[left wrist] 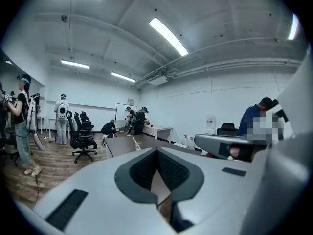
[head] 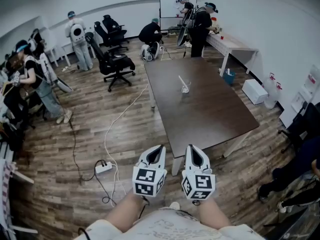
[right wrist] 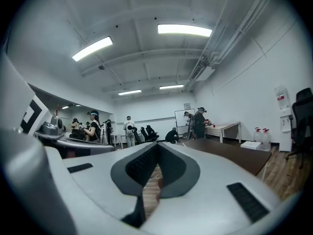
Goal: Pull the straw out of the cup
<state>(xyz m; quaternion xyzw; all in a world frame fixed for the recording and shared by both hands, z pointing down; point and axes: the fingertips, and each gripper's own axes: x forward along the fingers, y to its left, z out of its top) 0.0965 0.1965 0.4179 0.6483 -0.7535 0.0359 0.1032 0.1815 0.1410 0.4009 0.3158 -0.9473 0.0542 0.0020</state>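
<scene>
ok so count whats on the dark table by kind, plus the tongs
cup: 1
straw: 1
tongs: 2 (left tongs, right tongs)
total: 4

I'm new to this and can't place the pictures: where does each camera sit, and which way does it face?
Head view: on the person's head, looking steeply down at the table and cup; forearms, left gripper and right gripper show.
Left gripper view: on the left gripper, facing the table over its shut jaws.
Right gripper view: on the right gripper, facing forward over its shut jaws, table at right.
Shared: all three show the table.
</scene>
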